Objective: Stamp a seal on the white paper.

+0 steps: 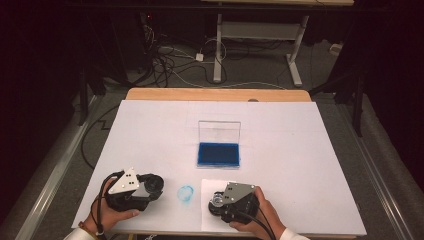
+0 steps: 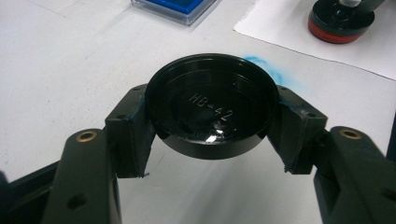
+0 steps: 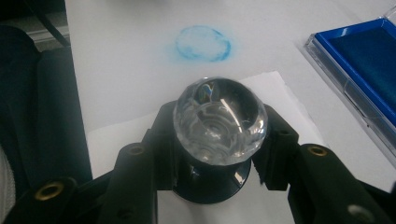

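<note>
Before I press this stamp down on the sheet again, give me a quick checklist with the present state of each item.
1. Right hand-held gripper shut on the stamp, jaws on both sides below its clear knob: ok.
2. Stamp over the small paper sheet: ok.
3. Left hand-held gripper shut on the black cap, away from the sheet: ok.
4. Ink pad open, lid upright: ok.
5. Ink on the stamp face: cannot tell, it faces down.
6. Table cover clean: not ok, blue ring smudge beside the sheet.
</note>
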The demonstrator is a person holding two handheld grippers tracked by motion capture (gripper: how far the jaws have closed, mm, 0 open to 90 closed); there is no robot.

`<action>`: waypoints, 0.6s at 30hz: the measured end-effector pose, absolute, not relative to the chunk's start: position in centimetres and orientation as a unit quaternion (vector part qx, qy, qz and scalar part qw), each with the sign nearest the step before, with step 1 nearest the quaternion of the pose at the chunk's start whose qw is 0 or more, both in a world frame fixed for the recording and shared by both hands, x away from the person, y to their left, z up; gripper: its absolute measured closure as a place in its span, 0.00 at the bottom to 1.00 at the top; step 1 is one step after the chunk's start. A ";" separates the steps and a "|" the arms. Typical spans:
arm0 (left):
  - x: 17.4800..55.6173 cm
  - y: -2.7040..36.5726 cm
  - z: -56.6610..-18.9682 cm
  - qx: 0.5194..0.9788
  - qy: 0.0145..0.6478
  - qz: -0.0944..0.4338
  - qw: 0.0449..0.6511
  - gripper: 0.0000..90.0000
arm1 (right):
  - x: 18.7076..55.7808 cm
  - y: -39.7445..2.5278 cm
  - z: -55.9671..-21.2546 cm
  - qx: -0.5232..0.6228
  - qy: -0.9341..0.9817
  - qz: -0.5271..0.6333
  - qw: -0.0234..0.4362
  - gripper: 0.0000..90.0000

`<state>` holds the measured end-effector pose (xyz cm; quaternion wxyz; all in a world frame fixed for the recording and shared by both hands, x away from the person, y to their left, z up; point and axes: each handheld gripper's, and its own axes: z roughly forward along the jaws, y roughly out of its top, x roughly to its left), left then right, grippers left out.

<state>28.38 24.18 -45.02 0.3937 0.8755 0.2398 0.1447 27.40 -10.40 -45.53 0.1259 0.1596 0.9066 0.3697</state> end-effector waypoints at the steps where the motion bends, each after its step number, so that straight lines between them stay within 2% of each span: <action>1: 28.4 24.2 -45.0 0.876 0.239 0.145 0.394 0.40 | 27.4 -10.4 -45.5 0.157 0.907 0.369 0.126 0.64; 18: 28.3 24.0 -45.0 0.877 0.237 0.145 0.393 0.40 | 27.3 -11.2 -43.9 0.161 0.893 0.398 0.133 0.64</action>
